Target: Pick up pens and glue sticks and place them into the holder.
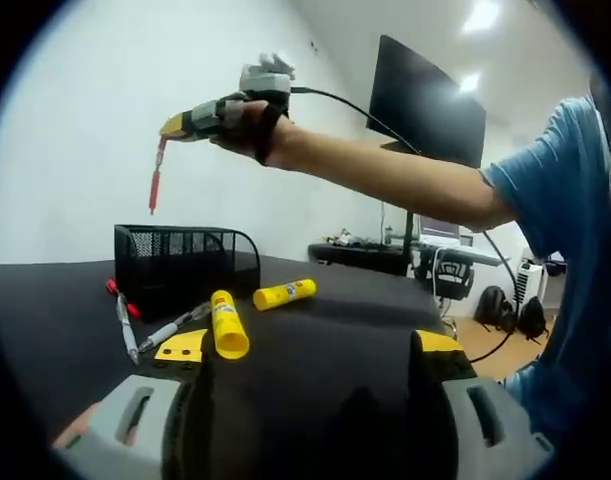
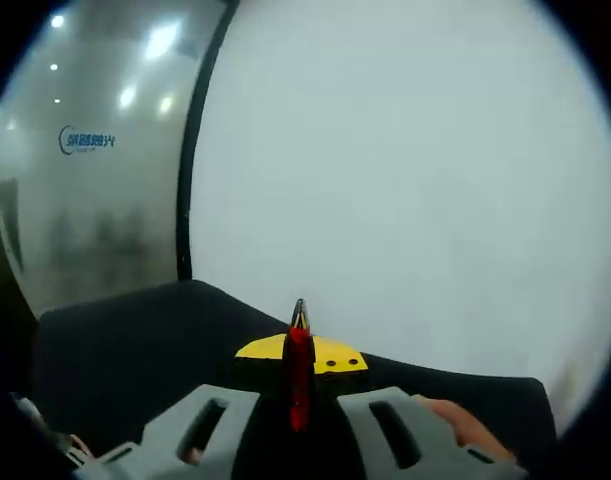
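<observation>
One red pen (image 1: 156,182) dangles from my right gripper (image 1: 175,127), clamped, high above the holder (image 1: 185,262); let go crooked and it misses. Left gripper (image 1: 310,400) gapes empty.

A dark flat-screen monitor (image 1: 428,105) hangs before a white wall (image 1: 75,120), black backpacks (image 1: 515,312) resting on the wooden floor (image 1: 485,340).
</observation>
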Motion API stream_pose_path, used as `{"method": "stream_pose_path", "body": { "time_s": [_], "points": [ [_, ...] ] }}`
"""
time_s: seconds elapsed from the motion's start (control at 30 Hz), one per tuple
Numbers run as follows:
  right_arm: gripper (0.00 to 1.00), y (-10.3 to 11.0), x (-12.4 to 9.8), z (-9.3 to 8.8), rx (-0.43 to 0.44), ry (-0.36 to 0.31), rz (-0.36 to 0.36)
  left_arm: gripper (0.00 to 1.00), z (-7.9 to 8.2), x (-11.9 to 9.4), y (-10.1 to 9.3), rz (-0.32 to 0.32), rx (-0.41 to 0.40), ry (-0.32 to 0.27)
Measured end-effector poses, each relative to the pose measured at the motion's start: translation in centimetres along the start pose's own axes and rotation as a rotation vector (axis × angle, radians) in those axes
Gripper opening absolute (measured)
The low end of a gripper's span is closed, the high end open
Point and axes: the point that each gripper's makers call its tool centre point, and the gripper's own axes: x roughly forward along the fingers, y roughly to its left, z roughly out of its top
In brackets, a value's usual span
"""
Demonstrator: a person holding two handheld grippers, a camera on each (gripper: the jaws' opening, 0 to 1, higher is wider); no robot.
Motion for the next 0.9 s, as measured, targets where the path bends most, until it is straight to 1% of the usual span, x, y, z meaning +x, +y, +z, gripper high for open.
{"method": "stream_pose_path", "body": {
  "time_s": [0.1, 0.3, 0.63, 0.73, 0.83, 0.9],
  "points": [
    [0.04, 0.1, 0.9, -0.6, -0.002, 0.011, -0.001, 0.76, 0.0, 0.0, -0.1, -0.002, 0.000, 0.000],
    [0.04, 0.6, 2.0, -2.0, 0.019, 0.027, 0.006, 0.76, 0.2, 0.0, -0.1, -0.004, -0.001, -0.008],
    [0.04, 0.3, 3.8, -4.4, 0.049, 0.063, -0.001, 0.76, 0.3, -0.3, -0.6, -0.007, -0.003, -0.013],
    [0.05, 0.1, 4.4, -5.0, 0.073, 0.069, -0.002, 0.76, 0.3, -0.3, -0.7, -0.009, -0.002, -0.012],
    [0.05, 0.1, 4.9, -5.8, 0.070, 0.076, -0.004, 0.76, 0.2, -0.3, -0.8, -0.009, 0.000, -0.009],
    [0.05, 0.1, 5.3, -6.5, 0.064, 0.094, -0.009, 0.76, 0.2, -0.4, -0.8, -0.009, -0.001, -0.011]
  ]
}}
